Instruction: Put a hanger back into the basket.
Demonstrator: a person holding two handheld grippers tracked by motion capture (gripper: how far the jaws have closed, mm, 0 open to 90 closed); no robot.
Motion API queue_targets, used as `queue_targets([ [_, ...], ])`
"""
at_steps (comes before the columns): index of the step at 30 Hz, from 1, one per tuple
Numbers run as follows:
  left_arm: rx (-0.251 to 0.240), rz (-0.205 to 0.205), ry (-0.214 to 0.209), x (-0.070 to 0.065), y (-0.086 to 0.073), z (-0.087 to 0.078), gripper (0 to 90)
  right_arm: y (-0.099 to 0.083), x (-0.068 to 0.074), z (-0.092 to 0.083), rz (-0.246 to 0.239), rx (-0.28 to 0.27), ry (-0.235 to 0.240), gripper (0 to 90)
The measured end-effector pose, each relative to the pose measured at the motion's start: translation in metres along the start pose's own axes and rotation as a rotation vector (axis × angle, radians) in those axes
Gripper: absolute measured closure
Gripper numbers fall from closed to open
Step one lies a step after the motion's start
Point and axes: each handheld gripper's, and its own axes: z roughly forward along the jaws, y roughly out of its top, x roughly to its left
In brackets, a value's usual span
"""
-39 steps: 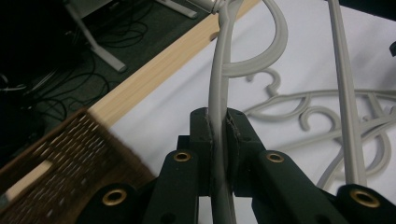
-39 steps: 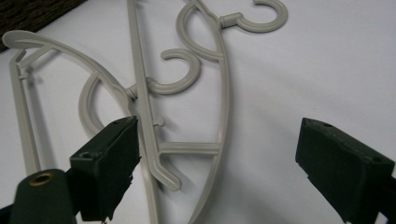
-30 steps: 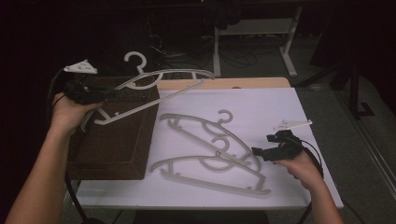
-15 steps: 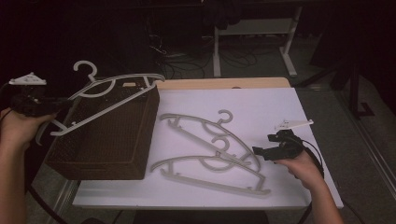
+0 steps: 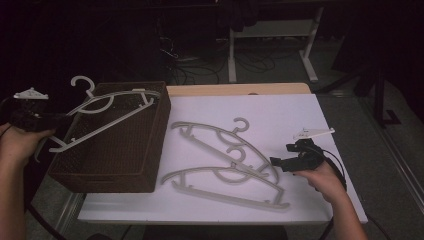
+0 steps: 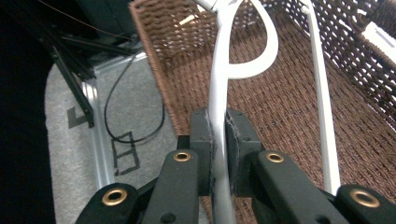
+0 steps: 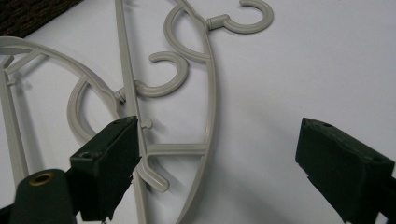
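- the left gripper (image 6: pixel 218 154) has its jaws clamped on the pale bar of a grey hanger (image 5: pixel 107 115), which runs straight out from between the pads along the gripper's own line in the left gripper view.
- seen from the high view, that hanger's long axis lies slantwise over the wicker basket (image 5: pixel 150 165): the held end hangs off the basket's left edge at the left gripper (image 5: pixel 37 121), the far end lies at the basket's far right rim, and the hook sticks up past the far left corner.
- judged from this, the coming move is a drop into the basket; the hanger is about as long as the basket, so it has to turn to run along the basket's length before it will clear the rims.
- below the jaws the basket floor looks bare, so there is room once the ends are inside.
- the right gripper (image 7: pixel 215 172) is spread wide with nothing between the pads; its left jaw stands at the end of the two hangers on the table (image 5: pixel 230 165).
- those two lie crossed on the white table (image 5: pixel 300 110), long axes running from near the basket's right wall toward the right gripper (image 5: pixel 287 161), clearly the nearer hand to them.
- open white surface lies beyond and to the right of them.
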Motion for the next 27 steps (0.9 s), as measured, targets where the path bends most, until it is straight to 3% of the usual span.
queue_targets([
  [3, 0.015, 0.001, 0.007, -0.005, 0.001, 0.01, 82.8, 0.0, 0.0, -0.001, 0.002, -0.001, 0.001, 13.1],
  [6, 0.018, -0.01, -0.026, -0.007, -0.001, 0.019, 82.7, 0.0, 0.0, -0.001, 0.001, -0.001, 0.002, 13.1],
  [9, 0.024, -0.012, -0.022, -0.012, -0.003, 0.027, 82.7, 0.0, -0.001, -0.001, 0.001, -0.002, 0.002, 13.1],
  [17, 0.086, -0.032, -0.021, -0.009, -0.017, 0.039, 81.7, 0.0, 0.0, 0.0, -0.006, 0.001, 0.001, 13.1],
  [19, 0.077, -0.047, -0.05, -0.008, -0.02, 0.04, 74.9, 0.001, 0.001, 0.0, -0.008, 0.001, 0.003, 13.1],
  [21, 0.064, -0.053, -0.052, -0.008, -0.021, 0.039, 65.1, 0.001, 0.001, 0.0, -0.008, 0.0, 0.004, 13.1],
  [27, -0.009, -0.079, -0.115, -0.012, -0.016, 0.036, 48.9, 0.001, 0.001, -0.001, -0.007, -0.001, 0.005, 13.1],
])
